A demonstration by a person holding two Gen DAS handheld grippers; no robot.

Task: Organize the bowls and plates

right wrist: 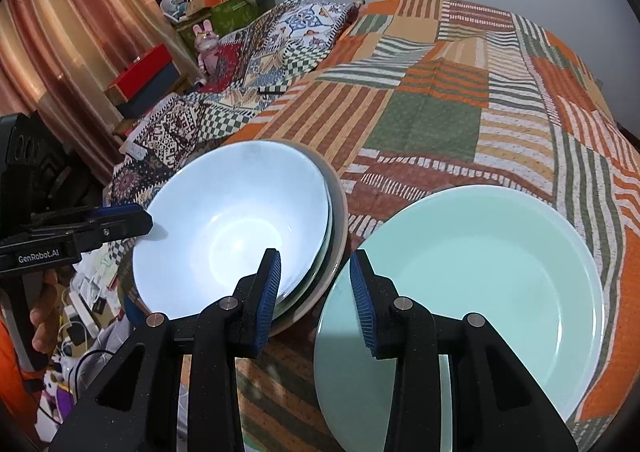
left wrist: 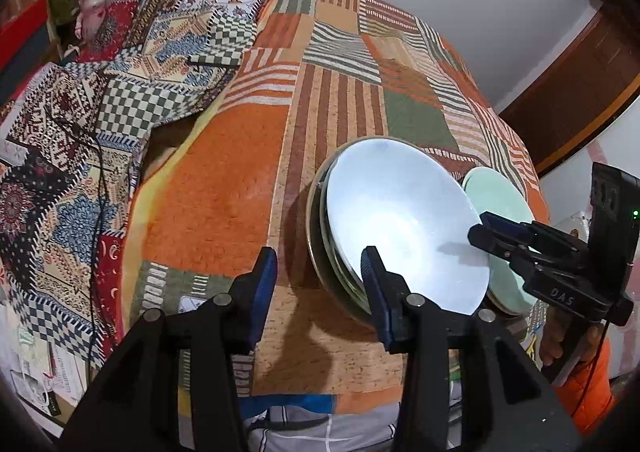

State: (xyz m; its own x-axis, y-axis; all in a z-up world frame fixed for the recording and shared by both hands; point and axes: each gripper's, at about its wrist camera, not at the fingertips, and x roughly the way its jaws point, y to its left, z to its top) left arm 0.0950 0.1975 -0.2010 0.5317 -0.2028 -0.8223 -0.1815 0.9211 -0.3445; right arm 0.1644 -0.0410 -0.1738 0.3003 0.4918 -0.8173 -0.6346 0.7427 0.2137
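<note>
A white bowl (left wrist: 404,224) (right wrist: 236,228) sits on top of a nested stack of bowls on the orange patchwork bedspread (left wrist: 224,188). A mint-green plate (right wrist: 480,284) (left wrist: 496,188) lies just to its right. My left gripper (left wrist: 320,292) (right wrist: 142,222) is open. The stack's left rim lies between its jaws, with the right finger over the bowl's inside and neither pad touching. My right gripper (right wrist: 316,288) (left wrist: 486,229) is also open. It straddles the stack's right rim, with its right finger above the plate's left edge.
A folded patterned quilt (left wrist: 132,92) and a black cable (left wrist: 100,180) lie to the left. Boxes and a pink rabbit toy (right wrist: 206,40) stand by the curtain. A wooden door (left wrist: 580,72) is at the right. The bed's near edge runs just under the grippers.
</note>
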